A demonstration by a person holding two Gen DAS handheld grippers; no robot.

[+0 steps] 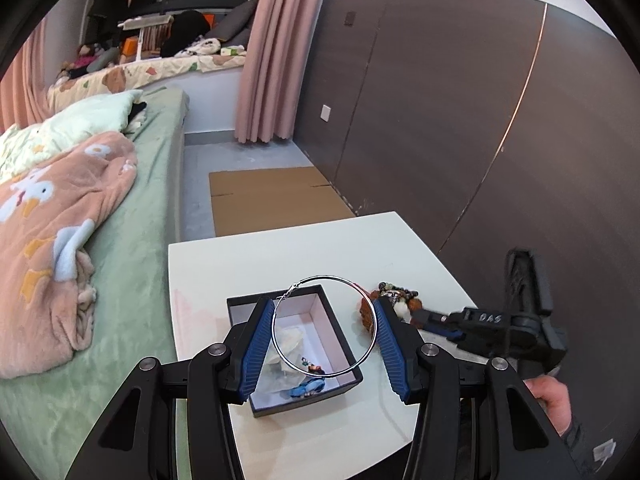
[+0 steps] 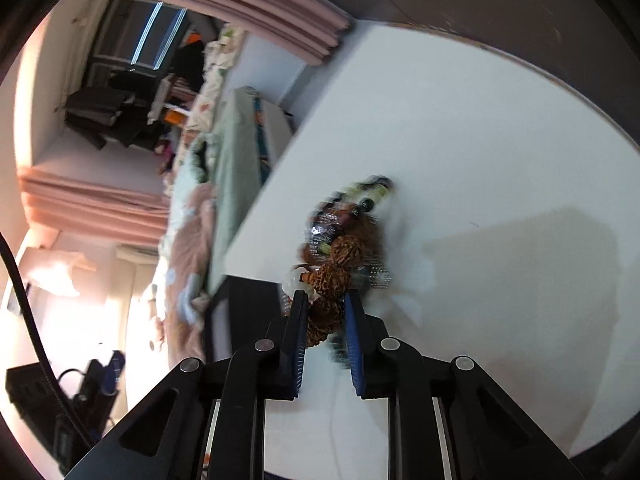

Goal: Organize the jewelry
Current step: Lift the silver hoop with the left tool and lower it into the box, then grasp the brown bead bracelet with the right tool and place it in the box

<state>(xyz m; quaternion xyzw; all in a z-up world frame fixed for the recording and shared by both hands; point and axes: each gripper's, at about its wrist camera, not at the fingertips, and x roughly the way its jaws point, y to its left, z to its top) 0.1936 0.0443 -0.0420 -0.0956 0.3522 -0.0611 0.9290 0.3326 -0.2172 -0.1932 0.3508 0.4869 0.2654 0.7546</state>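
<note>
My left gripper [image 1: 324,308] is shut on a large silver hoop earring [image 1: 374,312], its blue pads pressing the ring's two sides, above an open black box [image 1: 340,336] with a white lining. Blue and dark jewelry [image 1: 308,386] lies in the box. A pile of beaded bracelets [image 1: 394,300] lies on the white table [image 1: 280,260] right of the box. My right gripper [image 1: 420,316] reaches into that pile. In the right wrist view the right gripper [image 2: 326,300] is shut on a brown carved-bead bracelet [image 2: 332,278]; the pile is blurred.
A bed with a green sheet [image 1: 132,264] and a pink blanket [image 1: 60,216] lies left of the table. Flat cardboard [image 1: 272,200] lies on the floor behind the table. A dark wall panel [image 1: 460,120] runs along the right. The box edge [image 2: 240,304] shows left of the right gripper.
</note>
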